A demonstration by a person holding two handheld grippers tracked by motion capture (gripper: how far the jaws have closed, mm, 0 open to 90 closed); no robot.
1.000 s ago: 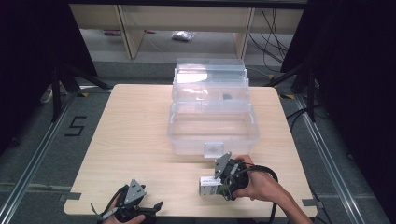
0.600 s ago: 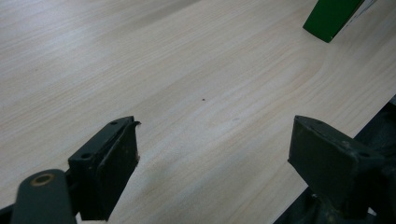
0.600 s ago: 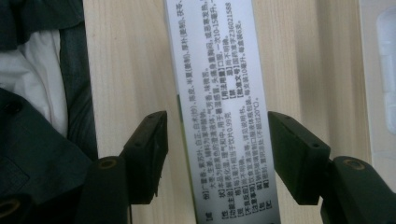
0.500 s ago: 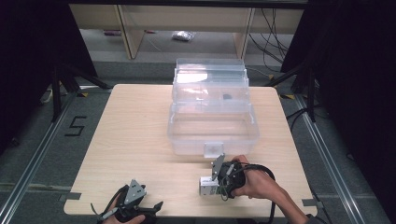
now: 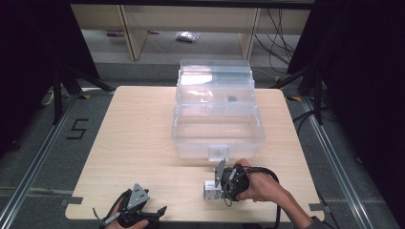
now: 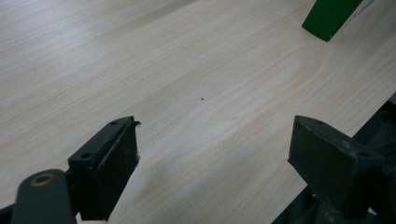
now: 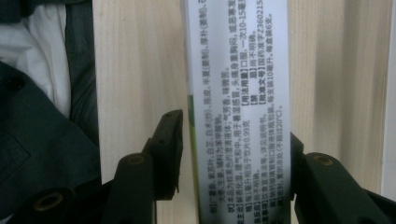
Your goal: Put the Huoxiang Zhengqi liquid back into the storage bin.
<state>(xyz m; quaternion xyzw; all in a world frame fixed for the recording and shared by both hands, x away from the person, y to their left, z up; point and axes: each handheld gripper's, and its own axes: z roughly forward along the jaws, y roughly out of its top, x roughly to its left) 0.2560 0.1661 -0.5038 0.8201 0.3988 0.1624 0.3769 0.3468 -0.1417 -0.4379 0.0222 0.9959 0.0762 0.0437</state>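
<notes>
where the high view looks down on the pale wooden table [image 5: 143, 143], the right claw [image 5: 216, 190] lies low near the front edge, pointing left, gripped by a hand [image 5: 260, 186] that comes in from the bottom right. its jaws sit around a small white box [image 5: 210, 190] that rests on the table just in front of the clear plastic case [image 5: 217, 129]. that case stands open in the middle of the table, its tiers stepping back toward the far edge. the left claw [image 5: 155, 213] sits at the front left of the table, well apart from the box, with its grey three-cornered plate on top. from the left gripper view, the left claw [image 6: 212, 154] is released: its two black jaws stand wide apart over bare wood with nothing between them, and a green corner of the box [image 6: 329, 16] shows at the top right, far from the jaws. along the right gripper view, the right claw [image 7: 233, 154] has just been closing its jaws, and the white box [image 7: 238, 93], printed with rows of small dark text and a thin green stripe down one edge, stands between them. the right jaw meets the box's side; the left jaw is just beside the other side, with a thin gap, so the claw is not yet clenched on it. dark cloth and a white patch [image 7: 42, 60] of clothing show at the left edge.
</notes>
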